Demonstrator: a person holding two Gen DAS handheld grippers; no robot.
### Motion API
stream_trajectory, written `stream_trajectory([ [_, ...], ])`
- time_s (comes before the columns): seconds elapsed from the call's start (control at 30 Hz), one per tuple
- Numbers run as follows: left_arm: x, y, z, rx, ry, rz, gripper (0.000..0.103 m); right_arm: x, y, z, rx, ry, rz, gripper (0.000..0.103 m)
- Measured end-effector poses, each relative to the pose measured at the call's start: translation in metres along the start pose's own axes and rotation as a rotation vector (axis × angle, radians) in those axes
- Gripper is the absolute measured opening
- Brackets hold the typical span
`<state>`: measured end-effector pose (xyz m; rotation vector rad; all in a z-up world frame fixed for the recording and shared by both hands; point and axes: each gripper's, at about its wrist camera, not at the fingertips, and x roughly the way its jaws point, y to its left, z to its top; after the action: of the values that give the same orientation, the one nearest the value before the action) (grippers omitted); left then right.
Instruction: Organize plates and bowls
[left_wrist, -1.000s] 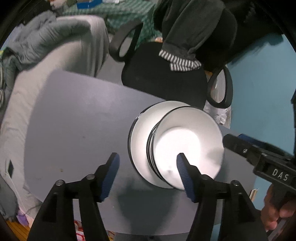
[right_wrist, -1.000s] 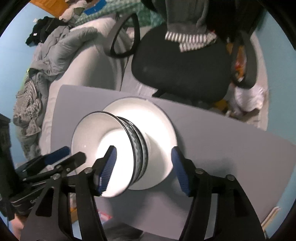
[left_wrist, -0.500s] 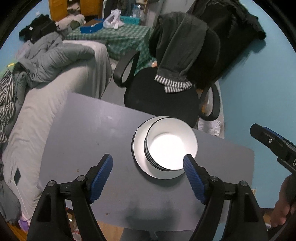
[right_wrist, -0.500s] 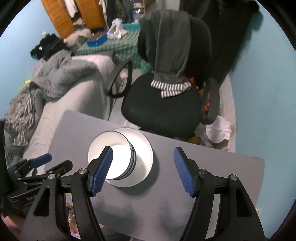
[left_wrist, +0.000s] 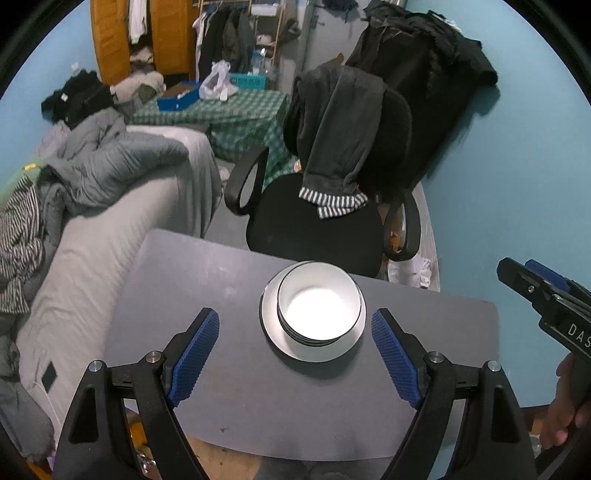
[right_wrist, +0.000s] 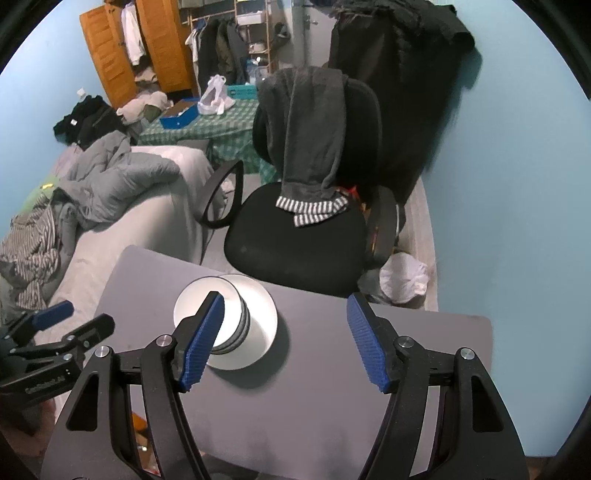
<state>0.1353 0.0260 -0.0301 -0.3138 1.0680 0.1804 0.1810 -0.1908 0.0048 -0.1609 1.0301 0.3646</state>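
Observation:
A stack of white bowls with dark rims (left_wrist: 319, 308) stands on a white plate (left_wrist: 314, 352) in the middle of the grey table (left_wrist: 184, 277). My left gripper (left_wrist: 294, 313) hangs well above the stack; its jaws are opening and nothing is between them. My right gripper (right_wrist: 285, 296) is open and empty, also high over the table. In the right wrist view its left finger hides part of the bowls (right_wrist: 194, 304), which sit on the plate (right_wrist: 264, 314). Each gripper shows at the edge of the other's view: right gripper (left_wrist: 517, 266), left gripper (right_wrist: 88, 314).
A black office chair (left_wrist: 314, 221) draped with grey clothing stands just behind the table. A bed with a grey cover (left_wrist: 92, 240) runs along the left. A blue wall (left_wrist: 498, 184) is on the right. A white bag (right_wrist: 404, 280) lies on the floor.
Both grippers have risen up and back from the stack, which now looks much smaller. The left jaws have spread wider. Bowls and plate have stayed in place.

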Motion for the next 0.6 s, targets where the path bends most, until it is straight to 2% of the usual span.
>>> stream_trajectory([
  [0.4, -0.032, 0.001, -0.001, 0.003, -0.087, 0.005, 0.086, -0.026, -0.002, 0.000, 0.001, -0.053, -0.011, 0.068],
  [0.6, -0.035, 0.001, 0.000, 0.002, -0.098, 0.003, 0.086, -0.027, -0.005, 0.002, -0.001, -0.058, -0.016, 0.068],
])
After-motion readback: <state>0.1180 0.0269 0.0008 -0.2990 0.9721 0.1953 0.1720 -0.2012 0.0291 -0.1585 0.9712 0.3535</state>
